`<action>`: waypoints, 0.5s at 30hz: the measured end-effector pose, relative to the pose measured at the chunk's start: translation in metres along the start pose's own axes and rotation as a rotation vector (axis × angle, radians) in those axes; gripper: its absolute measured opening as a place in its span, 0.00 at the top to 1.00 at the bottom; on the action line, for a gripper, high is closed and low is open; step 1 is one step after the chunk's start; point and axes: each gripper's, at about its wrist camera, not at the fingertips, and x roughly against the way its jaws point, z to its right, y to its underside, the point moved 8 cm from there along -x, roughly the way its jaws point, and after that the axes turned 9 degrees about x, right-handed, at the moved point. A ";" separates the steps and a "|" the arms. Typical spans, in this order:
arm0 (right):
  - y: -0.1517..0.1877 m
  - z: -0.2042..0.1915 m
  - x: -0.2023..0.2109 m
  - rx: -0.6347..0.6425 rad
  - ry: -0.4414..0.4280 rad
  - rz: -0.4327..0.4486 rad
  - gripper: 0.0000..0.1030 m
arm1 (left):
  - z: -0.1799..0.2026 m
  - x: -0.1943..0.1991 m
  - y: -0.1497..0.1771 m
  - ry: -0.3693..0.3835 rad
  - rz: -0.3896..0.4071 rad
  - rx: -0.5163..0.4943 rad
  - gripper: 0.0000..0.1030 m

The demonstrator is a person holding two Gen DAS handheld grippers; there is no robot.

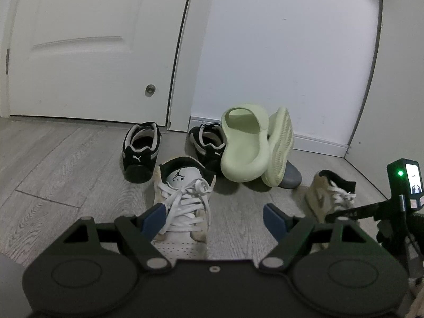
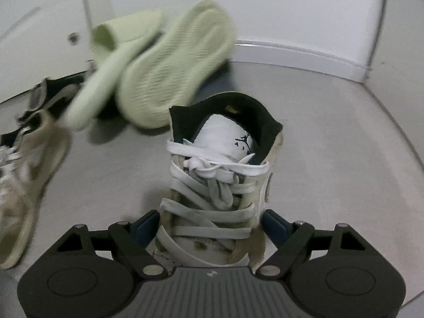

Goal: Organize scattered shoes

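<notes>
Nearest to the left wrist camera is the left gripper (image 1: 212, 217). Its blue pads stand wide apart and grip nothing. The left pad is in front of the laces of a white sneaker (image 1: 182, 185), and the right pad is over bare floor (image 1: 53, 164), apart from the shoe. This sneaker stands upright with its toe toward the camera. In the right wrist view, which is blurred, the right gripper (image 2: 212, 222) has the second white sneaker (image 2: 217, 159) between its fingers, also toe toward the camera. The pads are right at both sides of this shoe, but I cannot tell if they press on it. Behind the sneakers, near the white door (image 1: 92, 53), stands a black sneaker (image 1: 140, 153) with its heel toward the camera. Its pair (image 1: 209, 143) stands to the right of it, near the baseboard (image 1: 318, 139). A pale green slide (image 1: 246, 143) leans tilted on this second black sneaker. The other green slide (image 1: 281, 145) stands on its edge just beside the first, touching it, with its ribbed sole turned outward. A grey shoe (image 1: 291, 179) is partly hidden under it.
</notes>
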 end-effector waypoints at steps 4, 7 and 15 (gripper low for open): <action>0.000 0.026 -0.003 0.002 0.051 0.016 0.21 | -0.001 0.001 -0.001 -0.004 0.008 0.009 0.21; 0.002 0.037 -0.003 -0.024 0.084 0.019 0.21 | -0.005 0.001 -0.004 -0.017 0.019 0.029 0.21; -0.023 -0.063 0.075 0.056 0.035 0.325 0.01 | -0.055 0.029 -0.040 -0.154 0.169 0.219 0.20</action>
